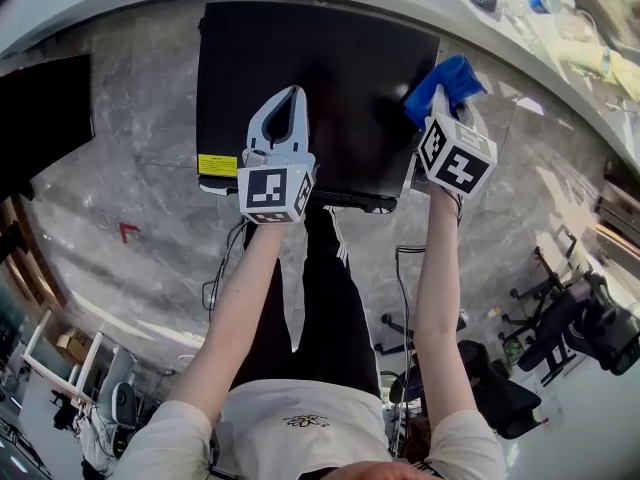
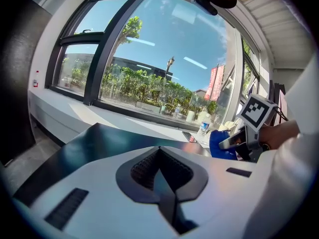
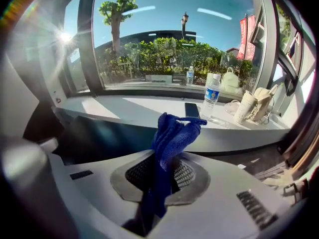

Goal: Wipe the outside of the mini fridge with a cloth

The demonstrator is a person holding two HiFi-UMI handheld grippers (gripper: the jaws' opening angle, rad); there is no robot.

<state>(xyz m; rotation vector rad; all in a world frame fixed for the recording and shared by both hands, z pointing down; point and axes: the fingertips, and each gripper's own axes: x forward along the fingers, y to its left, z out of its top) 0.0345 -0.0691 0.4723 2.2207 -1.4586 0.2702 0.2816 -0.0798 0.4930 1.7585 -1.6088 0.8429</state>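
— Where has the cloth got to?
— The blue knitted cloth [image 3: 172,133] is pinched in the right tongs [image 3: 158,176]. The jaws are closed on its lower part, and the rest stands up bunched past the tips.
— And the fridge?
— The black, flat-topped mini fridge [image 1: 320,78] stands on the grey marble floor [image 1: 120,168] just in front of the person, seen from above. The right tongs hang near the right edge of its top, with the cloth toward the far right corner. I can't tell whether the cloth touches the surface.
— The other side?
— The left tongs [image 1: 290,98] hover over the top, left of its middle, with the jaws pressed together and nothing between them.
— Anything else?
— A yellow label [image 1: 217,164] sits at the fridge's near left corner. Beyond the fridge, a white window ledge [image 3: 149,111] carries a clear water bottle [image 3: 212,96] and a dark phone [image 3: 192,110].
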